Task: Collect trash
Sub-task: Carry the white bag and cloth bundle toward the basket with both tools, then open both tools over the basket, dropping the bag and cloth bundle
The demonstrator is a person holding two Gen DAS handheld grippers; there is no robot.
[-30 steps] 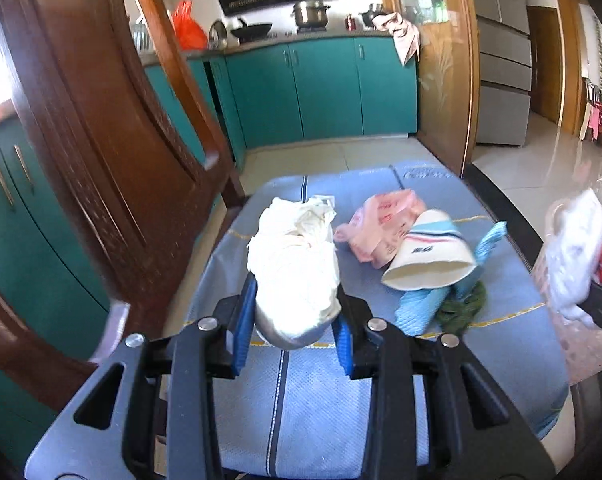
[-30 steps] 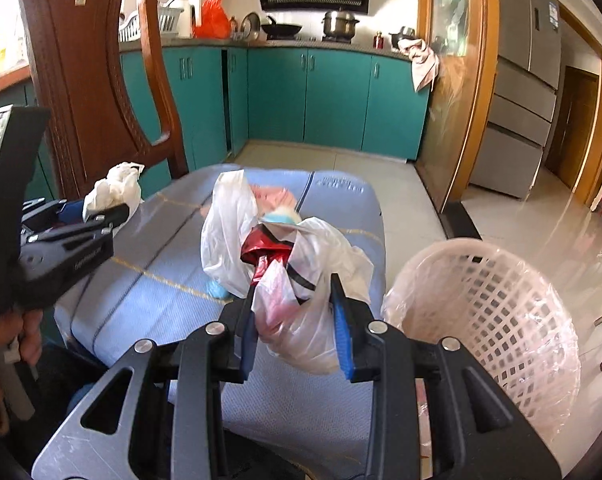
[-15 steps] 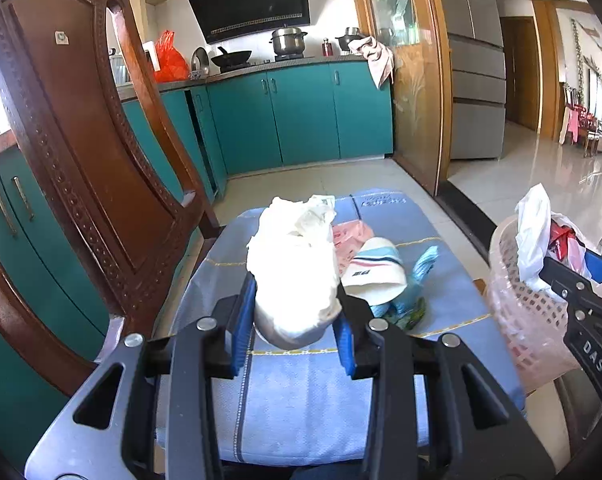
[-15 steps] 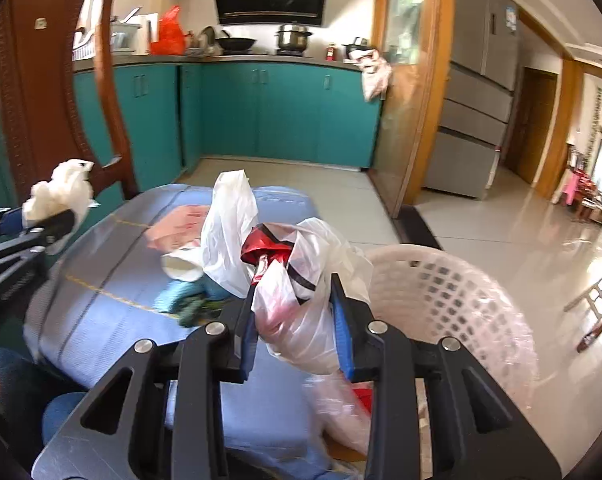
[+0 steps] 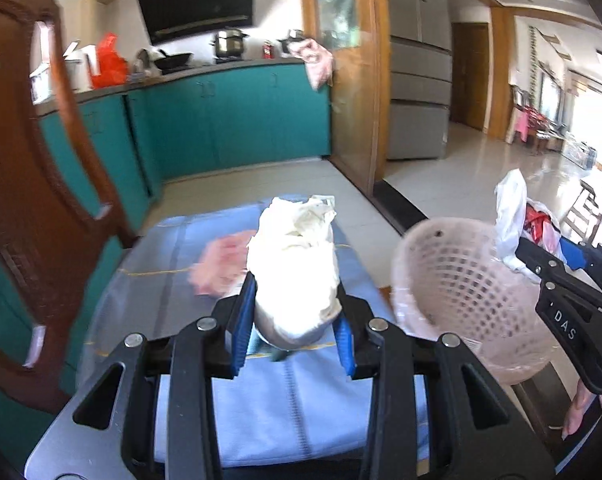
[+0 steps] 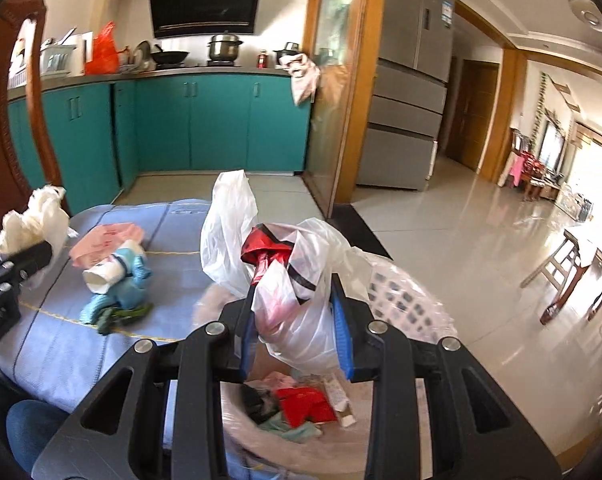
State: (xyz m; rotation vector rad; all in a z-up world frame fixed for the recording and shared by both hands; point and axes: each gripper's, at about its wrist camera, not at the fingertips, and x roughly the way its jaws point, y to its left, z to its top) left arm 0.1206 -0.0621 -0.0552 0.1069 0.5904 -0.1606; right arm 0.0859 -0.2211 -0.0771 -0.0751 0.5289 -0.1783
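My left gripper [image 5: 291,328] is shut on a crumpled white wad of paper [image 5: 295,264], held above the blue cushion [image 5: 165,280]. It also shows at the left of the right wrist view [image 6: 33,220]. My right gripper [image 6: 297,324] is shut on a bundle of clear plastic bags with red and pink bits [image 6: 297,280], held directly over the pink trash basket [image 6: 405,304]. The basket [image 5: 461,280] stands right of the cushion and holds several scraps [image 6: 305,404]. On the cushion lie a pink wrapper [image 6: 105,238], a paper cup [image 6: 103,274] and blue-green scraps [image 6: 117,304].
A carved wooden chair back [image 5: 33,200] rises at the left. Teal kitchen cabinets [image 6: 205,124] stand behind, a wooden door frame [image 6: 341,92] and grey fridge [image 6: 409,120] to the right. Glossy tiled floor [image 6: 481,240] spreads right, with wooden stools [image 6: 569,272].
Both grippers have swung right toward the basket. The right gripper with the bag bundle is now over the basket's opening. The left gripper still holds the white wad above the cushion.
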